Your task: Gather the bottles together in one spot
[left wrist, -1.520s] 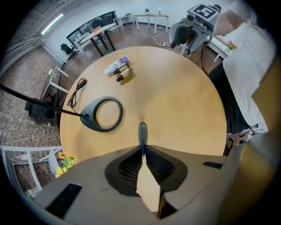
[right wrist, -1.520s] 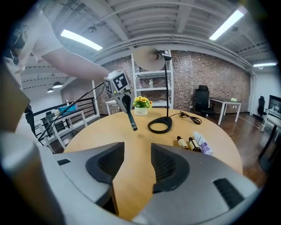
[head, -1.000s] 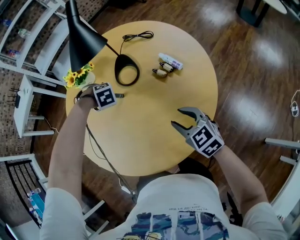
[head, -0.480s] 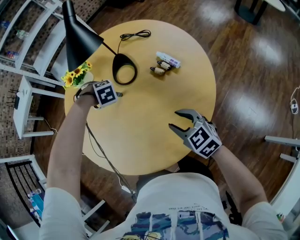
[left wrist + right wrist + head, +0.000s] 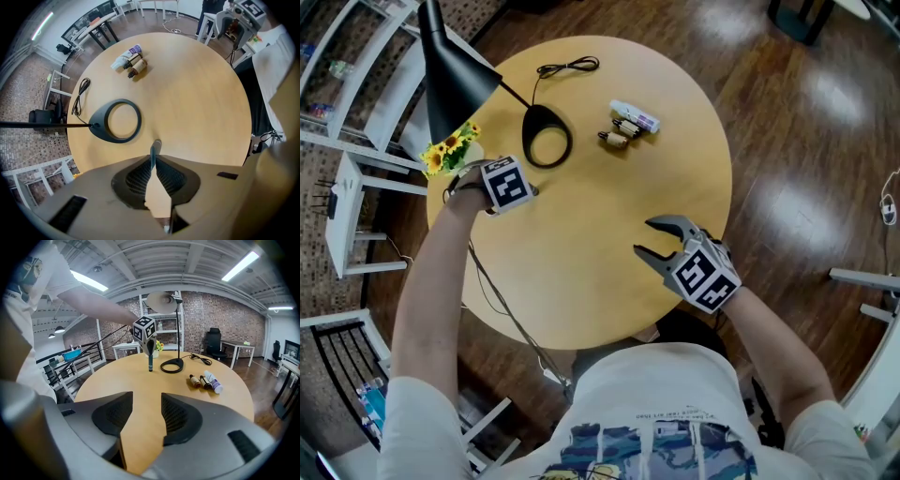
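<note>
Round wooden surface [image 5: 581, 267] fills most of the head view. Black lamp [image 5: 455, 75] stands at upper left, with its ring base [image 5: 547, 137] above centre.

My right gripper [image 5: 650, 238] hangs over bare wood at lower right, jaws wide with nothing between them. My left gripper [image 5: 531, 190] sits at the left, just below the ring base, jaws pressed together on nothing.

Task items are a white bottle [image 5: 636, 116] and two brown bottles [image 5: 620, 134]. They lie on their sides, side by side, in the upper middle, right of the ring base and well apart from both grippers. They look bunched already.

Handling, my guess:
- They are small, light and rigid.
- The round barrels will roll if nudged.
- The brown ones may be glass, so slick and breakable.
- I'd close across a barrel at mid-length, not on a cap.

Views:
- The right gripper view gives a low side-on look. It shows the left gripper's tip pointing down at the wood. I cannot tell whether it touches.
- The left gripper view shows its own jaws meeting, which the head view hides under the marker cube.
- Only the head view shows both grippers against the whole surface.
</note>
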### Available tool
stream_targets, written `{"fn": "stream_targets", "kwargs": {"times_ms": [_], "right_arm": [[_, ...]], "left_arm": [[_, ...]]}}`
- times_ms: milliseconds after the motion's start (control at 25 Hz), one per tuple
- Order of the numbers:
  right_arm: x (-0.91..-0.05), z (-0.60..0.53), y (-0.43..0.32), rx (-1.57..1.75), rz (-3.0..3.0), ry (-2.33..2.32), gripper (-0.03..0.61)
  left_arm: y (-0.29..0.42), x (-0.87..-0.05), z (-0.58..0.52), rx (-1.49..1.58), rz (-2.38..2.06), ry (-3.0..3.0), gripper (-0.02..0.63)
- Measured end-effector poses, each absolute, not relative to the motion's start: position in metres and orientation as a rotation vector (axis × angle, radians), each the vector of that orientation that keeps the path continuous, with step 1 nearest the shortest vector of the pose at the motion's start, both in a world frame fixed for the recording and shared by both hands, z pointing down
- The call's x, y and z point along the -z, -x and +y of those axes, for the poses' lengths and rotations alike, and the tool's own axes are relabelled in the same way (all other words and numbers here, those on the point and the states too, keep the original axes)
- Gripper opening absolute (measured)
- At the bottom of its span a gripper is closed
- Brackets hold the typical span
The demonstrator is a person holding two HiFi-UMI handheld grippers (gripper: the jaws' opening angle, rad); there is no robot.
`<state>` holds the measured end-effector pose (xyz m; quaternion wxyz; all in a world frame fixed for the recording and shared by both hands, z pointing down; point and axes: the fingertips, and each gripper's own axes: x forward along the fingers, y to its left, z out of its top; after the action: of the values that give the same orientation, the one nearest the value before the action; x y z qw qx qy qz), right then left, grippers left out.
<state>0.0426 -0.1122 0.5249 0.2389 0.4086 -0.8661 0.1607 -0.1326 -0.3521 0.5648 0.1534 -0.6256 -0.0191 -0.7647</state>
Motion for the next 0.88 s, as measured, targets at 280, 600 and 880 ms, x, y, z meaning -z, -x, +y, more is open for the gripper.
{"fn": "stream_targets", "kwargs": {"times_ms": [280, 600, 880], "right_arm": [[-0.525, -0.113, -0.036, -0.429, -2.381, -1.096, 0.216], [-0.521, -0.111, -0.031, -0.4, -2.385, -1.078, 0.216], [-0.516, -0.105, -0.026, -0.378, -2.385, -1.065, 0.216]], "left_arm": [[0.138, -0.559, -0.35, 2.168, -0.02, 1.842, 0.032], [0.142, -0.545, -0.352, 2.128, 0.051, 1.845, 0.034], [0.152, -0.527, -0.339, 2.095, 0.142, 1.934, 0.067]]}}
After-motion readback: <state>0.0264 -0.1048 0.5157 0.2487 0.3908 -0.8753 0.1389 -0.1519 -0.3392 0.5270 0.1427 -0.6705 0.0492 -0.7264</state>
